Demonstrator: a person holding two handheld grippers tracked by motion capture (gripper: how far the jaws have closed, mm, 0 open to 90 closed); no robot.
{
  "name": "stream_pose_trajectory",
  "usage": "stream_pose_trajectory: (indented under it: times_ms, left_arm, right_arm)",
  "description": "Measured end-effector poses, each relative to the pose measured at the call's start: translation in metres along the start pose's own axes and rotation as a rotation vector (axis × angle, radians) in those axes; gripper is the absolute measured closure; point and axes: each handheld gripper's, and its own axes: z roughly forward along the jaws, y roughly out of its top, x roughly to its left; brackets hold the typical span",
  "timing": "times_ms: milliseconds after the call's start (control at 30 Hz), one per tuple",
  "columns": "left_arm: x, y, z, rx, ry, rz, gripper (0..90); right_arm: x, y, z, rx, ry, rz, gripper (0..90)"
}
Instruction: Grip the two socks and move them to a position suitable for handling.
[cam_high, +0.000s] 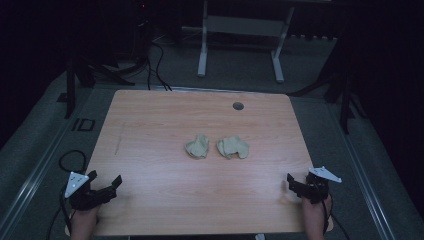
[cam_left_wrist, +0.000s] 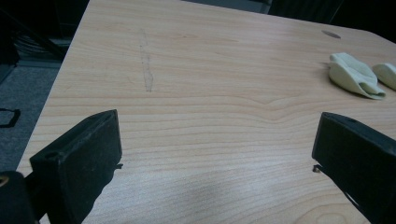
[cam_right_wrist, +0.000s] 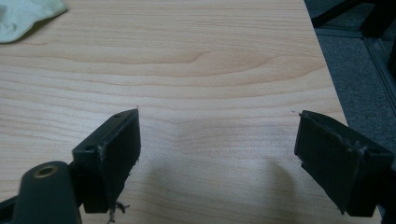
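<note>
1. Nearest to us, at the near edge of the desk (cam_high: 150, 210), we count two grippers, each in one hand. The left gripper (cam_high: 107, 189) sits at the near left corner, the right gripper (cam_high: 295, 185) at the near right corner.
2. We see the left gripper's fingers (cam_left_wrist: 88, 154) standing wide apart with only bare wood between them.
3. We see the right gripper's fingers (cam_right_wrist: 112, 149) also spread wide, holding nothing, over bare desk close to its right edge.
4. Farther out, around the middle of the desk and well apart from both grippers, we count two crumpled pale cloths: the left cloth (cam_high: 198, 147) and the right cloth (cam_high: 233, 147). They lie side by side, just beside each other with a narrow gap.
5. Beyond them, near the far edge, we count one round hole (cam_high: 238, 106) in the desk.
6. Farthest off, on the floor behind the desk, stands one white frame (cam_high: 240, 35) on two legs.
</note>
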Motion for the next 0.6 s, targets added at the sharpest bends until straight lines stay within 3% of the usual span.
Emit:
stream_pose_trajectory:
  times_ms: [400,600]
  left_arm:
    - [-0.0024,-0.0002,-0.0002,0.003,-0.002,0.028,1.7]
    - [-0.0018,-0.0013,-0.0027,0.01,-0.016,0.023,1.7]
  right_arm:
    - [-0.0015,-0.001,-0.0018,0.001,0.012,0.007,14.2]
    - [0.0035,0.0033,0.0001,0.03,0.046,0.002,14.2]
